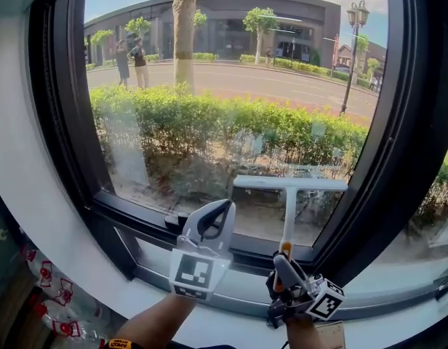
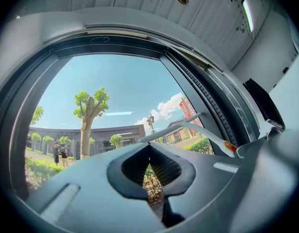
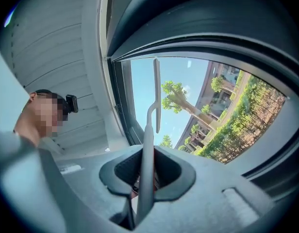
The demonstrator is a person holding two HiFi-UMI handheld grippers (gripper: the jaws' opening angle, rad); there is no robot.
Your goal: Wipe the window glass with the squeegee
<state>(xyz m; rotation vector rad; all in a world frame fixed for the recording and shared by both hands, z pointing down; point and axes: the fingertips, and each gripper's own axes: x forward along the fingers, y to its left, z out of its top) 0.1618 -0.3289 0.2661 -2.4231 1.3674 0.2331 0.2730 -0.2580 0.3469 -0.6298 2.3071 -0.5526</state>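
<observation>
low on the glass (image 1: 209, 93), held upright in the right gripper (image 1: 293, 291): squeegee (image 1: 289, 195), handle clenched between the jaws, shaft rising straight out of them, blade level across the top, near the pane's bottom right. touching the glass or just shy of it, cannot tell. just beside it to the left: left gripper (image 1: 209, 227), closed on nothing, tips together, aimed at the same pane with only shrubs and sky past them. long axis of the handle vertical, long axis of the blade horizontal, running parallel to the lower frame (image 1: 246, 249). so, most likely, a stroke square to the blade, up or down the pane, perhaps after a lift toward the upper glass, well above the blade. nearer of the two by far: the right, carrying the tool; the left free to steady or to keep clear. faint haze and streaks at the pane's lower left, well apart from the blade, possibly not yet wiped. outside: hedge (image 1: 231, 122), tree trunk (image 1: 185, 35), road, two people (image 1: 131, 60) far off.
</observation>
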